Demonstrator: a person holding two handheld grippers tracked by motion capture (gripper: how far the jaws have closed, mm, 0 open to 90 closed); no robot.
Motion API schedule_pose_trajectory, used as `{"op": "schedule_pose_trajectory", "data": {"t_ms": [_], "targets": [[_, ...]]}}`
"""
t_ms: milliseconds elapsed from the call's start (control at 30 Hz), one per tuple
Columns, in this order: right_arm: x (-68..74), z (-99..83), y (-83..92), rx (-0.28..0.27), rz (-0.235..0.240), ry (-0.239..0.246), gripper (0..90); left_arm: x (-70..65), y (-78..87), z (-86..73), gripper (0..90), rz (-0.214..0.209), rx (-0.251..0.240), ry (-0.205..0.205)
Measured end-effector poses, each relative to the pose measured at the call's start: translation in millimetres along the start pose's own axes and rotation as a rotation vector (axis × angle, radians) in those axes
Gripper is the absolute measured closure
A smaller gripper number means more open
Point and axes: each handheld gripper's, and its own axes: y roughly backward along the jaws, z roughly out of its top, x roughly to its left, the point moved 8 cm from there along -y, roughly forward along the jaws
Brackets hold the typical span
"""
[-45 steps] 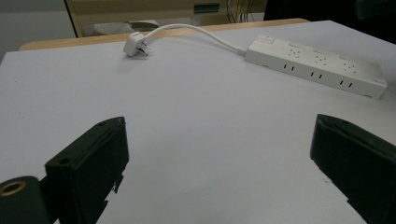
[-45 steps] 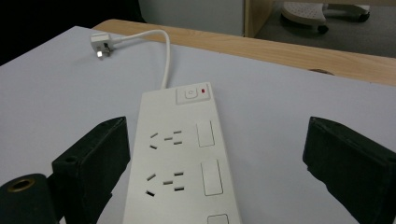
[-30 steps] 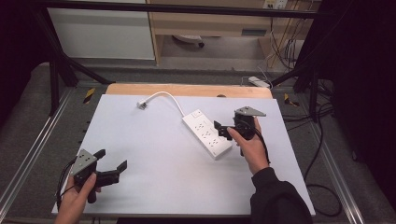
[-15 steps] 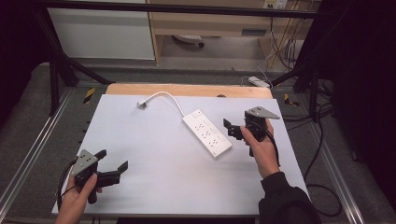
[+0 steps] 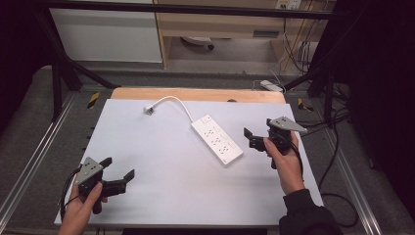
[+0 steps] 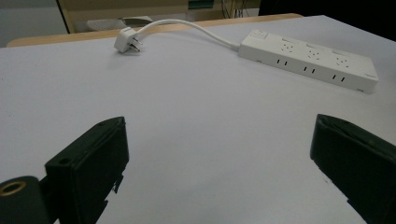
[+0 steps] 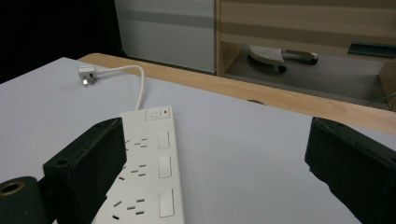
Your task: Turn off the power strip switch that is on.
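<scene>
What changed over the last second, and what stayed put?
The right gripper, jaws open, drew back from the power strip toward the table's right edge, now apart from it. The strip, its plug and the left gripper, open near the front left, kept their places.

It looked like a lab: a white worktop (image 5: pixel 161 161) sat in a black metal frame (image 5: pixel 58 83), loose cables (image 5: pixel 298 54) hung far right, and plain cabinets (image 5: pixel 105 34) stood behind.

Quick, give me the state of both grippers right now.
Left gripper: open, holding nothing, above the bare table.
Right gripper: open, holding nothing, beside the power strip.
</scene>
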Motion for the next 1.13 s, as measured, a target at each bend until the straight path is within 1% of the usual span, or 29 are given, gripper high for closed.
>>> {"op": "schedule_pose_trajectory", "data": {"t_ms": [267,400,500,700,833,867,1000,1067,1133], "targets": [[-10.4,-6.2,21.5,-0.038,-0.031,-0.006,4.2,-0.4,0.7,0.4,4.3,-0.004,-0.003,0.007],[-15.3,-10.6,32.8,-0.057,-0.045,-0.016,4.2,-0.2,1.5,0.8,4.3,-0.002,-0.008,0.013],[-20.8,-15.8,43.1,-0.072,-0.062,-0.024,3.9,-0.1,2.1,1.4,4.3,-0.002,-0.012,0.016],[-28.3,-28.6,60.0,-0.080,-0.085,-0.041,3.3,-0.5,3.1,1.1,4.3,-0.006,-0.013,0.027],[-31.1,-41.1,67.1,-0.072,-0.100,-0.032,3.1,-1.0,3.7,1.4,4.3,-0.008,-0.015,0.023],[-31.2,-46.5,69.2,-0.068,-0.101,-0.041,3.1,-1.1,3.6,1.5,4.3,-0.008,-0.016,0.025],[-31.9,-65.3,71.7,-0.043,-0.108,-0.038,3.0,-1.2,3.3,1.4,4.3,-0.009,-0.015,0.028],[-29.8,-77.0,70.0,-0.012,-0.100,-0.040,2.9,-1.7,3.5,1.4,4.3,-0.009,-0.013,0.023],[-29.0,-89.3,66.0,0.042,-0.091,-0.040,2.8,-2.2,3.1,1.7,4.3,-0.011,-0.014,0.022]]}}
